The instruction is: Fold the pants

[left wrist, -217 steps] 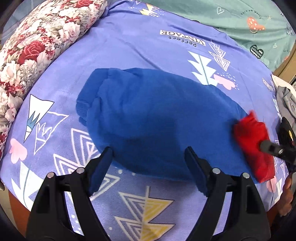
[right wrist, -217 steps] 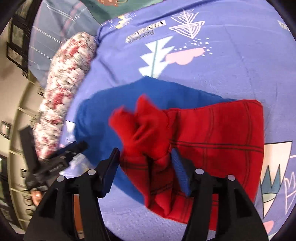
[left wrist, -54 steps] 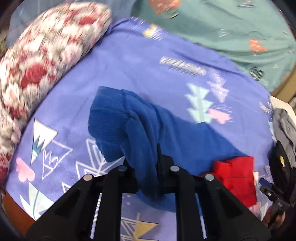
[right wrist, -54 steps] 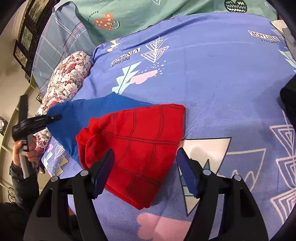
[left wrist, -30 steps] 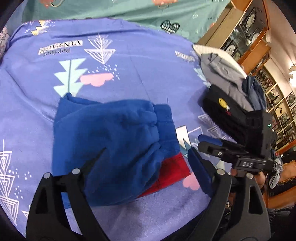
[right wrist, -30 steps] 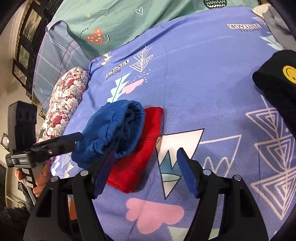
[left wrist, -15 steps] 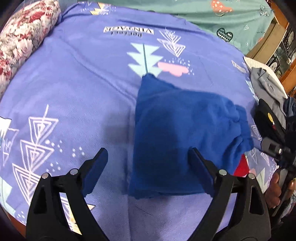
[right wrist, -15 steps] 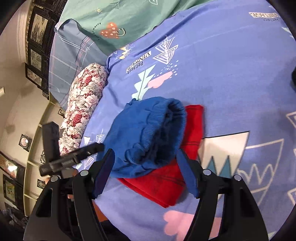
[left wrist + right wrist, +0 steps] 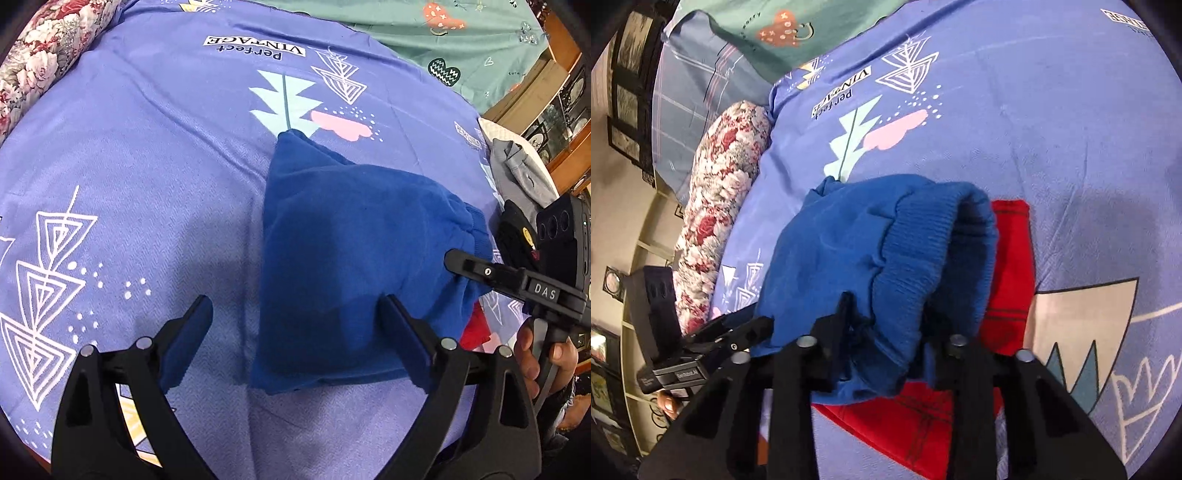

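So the blue pants [image 9: 354, 236] are folded into a chunky bundle lying on the purple bedspread [image 9: 147, 155], just below its printed mint tree [image 9: 284, 103], with the red part [image 9: 1012, 273] sticking out underneath. The right gripper [image 9: 882, 332] is clamped on the ribbed cuff [image 9: 923, 251]. The left gripper [image 9: 295, 332] is spread wide, hovering over the bundle's near edge.

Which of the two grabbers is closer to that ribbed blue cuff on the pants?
The right. The right gripper has its jaws closed on the ribbed blue cuff of the pants. The left gripper hovers open over the opposite, folded edge.
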`<state>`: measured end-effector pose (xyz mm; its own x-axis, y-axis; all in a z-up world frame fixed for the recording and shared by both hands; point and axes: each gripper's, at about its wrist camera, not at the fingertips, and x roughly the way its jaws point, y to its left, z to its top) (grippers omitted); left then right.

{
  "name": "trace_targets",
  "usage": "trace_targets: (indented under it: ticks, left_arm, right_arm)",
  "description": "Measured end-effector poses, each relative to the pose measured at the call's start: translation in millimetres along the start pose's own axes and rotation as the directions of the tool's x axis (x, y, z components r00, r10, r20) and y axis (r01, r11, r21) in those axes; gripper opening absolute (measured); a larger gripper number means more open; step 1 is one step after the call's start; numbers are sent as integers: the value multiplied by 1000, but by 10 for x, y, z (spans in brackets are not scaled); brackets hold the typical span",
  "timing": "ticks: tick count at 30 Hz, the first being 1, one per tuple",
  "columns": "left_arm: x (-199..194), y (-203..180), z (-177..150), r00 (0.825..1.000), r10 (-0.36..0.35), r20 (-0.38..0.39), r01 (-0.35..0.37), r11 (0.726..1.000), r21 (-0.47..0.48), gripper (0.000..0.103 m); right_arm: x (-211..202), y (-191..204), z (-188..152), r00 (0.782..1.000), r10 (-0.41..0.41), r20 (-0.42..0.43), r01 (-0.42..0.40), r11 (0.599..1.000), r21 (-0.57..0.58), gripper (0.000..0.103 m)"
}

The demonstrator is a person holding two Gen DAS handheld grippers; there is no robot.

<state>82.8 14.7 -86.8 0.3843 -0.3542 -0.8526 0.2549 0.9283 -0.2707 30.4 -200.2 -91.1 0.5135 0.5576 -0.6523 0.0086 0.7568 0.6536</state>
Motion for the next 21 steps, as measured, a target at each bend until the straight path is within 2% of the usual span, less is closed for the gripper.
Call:
trace_targets:
  ticks: [4, 8, 10, 11, 12, 13, 14, 15, 16, 17, 18, 21]
  left_arm:
    - [-116, 66, 30, 999, -1, 32, 2, 1000, -25, 93]
    - [-196, 73, 34, 999, -4, 45, 6, 999, -33, 93]
    - [-219, 43, 20, 999, -9, 52, 10, 1000, -19, 93]
    - [-209, 25, 14, 999, -6, 51, 7, 1000, -10, 93]
    - [-166, 9, 6, 999, 2, 41, -2, 1000, 0, 93]
    - [-120, 0, 0, 1000, 12, 28, -12, 1000, 2, 93]
    - [-49, -4, -13, 1000, 26, 7, -26, 1000, -4, 93]
    - [-20, 0, -15, 1000, 24, -1, -24, 1000, -10, 93]
    - [-2, 8, -23, 1000, 18, -4, -18, 1000, -16, 93]
    - [-1, 12, -31, 1000, 13, -2, -13, 1000, -21, 94]
    - [-2, 20, -37, 1000, 12, -1, -12, 1000, -24, 95]
    - [10, 48, -45, 1000, 9, -8, -9, 999, -34, 96]
  right_arm:
    - [-259, 181, 49, 993, 107, 41, -107, 994, -9, 15]
    - [-584, 350, 24, 975, 202, 97, -198, 979, -50, 14]
    - [-596, 340, -7, 981, 173, 87, -168, 983, -69, 14]
    - [-551, 318, -20, 990, 125, 72, -119, 989, -84, 16]
    - [-489, 264, -36, 996, 60, 60, -55, 995, -89, 18]
    - [-393, 164, -63, 998, -37, 46, 40, 997, -65, 29]
    - [-341, 99, -86, 995, -92, 40, 94, 994, -50, 41]
    - [-316, 28, -112, 992, -123, 41, 125, 991, -40, 43]
    - [-330, -10, -134, 993, -112, 48, 114, 993, -41, 46]
    - [-346, -22, -146, 994, -99, 54, 101, 994, -45, 55]
    - [-368, -17, -158, 995, -75, 59, 79, 995, -62, 58]
    - [-304, 43, -167, 998, -50, 36, 53, 993, -106, 61]
